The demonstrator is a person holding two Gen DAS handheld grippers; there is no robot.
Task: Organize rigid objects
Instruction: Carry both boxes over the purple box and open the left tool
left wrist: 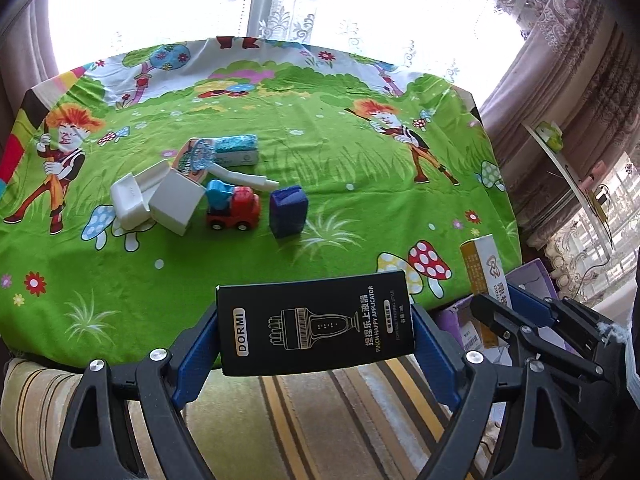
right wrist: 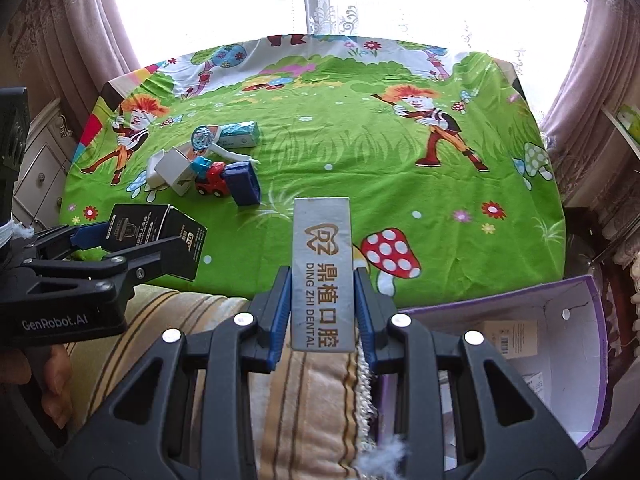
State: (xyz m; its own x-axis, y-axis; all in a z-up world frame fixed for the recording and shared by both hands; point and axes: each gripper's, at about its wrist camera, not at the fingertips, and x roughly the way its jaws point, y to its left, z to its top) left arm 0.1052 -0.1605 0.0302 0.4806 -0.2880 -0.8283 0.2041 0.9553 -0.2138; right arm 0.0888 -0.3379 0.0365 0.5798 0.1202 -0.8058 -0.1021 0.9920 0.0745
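Note:
My left gripper (left wrist: 316, 332) is shut on a black DORMI box (left wrist: 316, 322), held flat above the table's near edge; it also shows in the right wrist view (right wrist: 154, 236). My right gripper (right wrist: 322, 300) is shut on a tall silver Ding Zhi Dental box (right wrist: 322, 272), seen yellow-sided in the left wrist view (left wrist: 486, 280). On the green cartoon cloth (left wrist: 360, 184) lies a pile: white boxes (left wrist: 160, 200), a red and blue toy truck (left wrist: 234, 210), a dark blue box (left wrist: 288, 212), a teal box (left wrist: 236, 150).
A purple open carton (right wrist: 560, 340) with papers inside stands at the table's near right corner. A striped cushion (right wrist: 304, 400) lies below both grippers. Curtains and a bright window are behind the table. A shelf (left wrist: 568, 160) is at the right.

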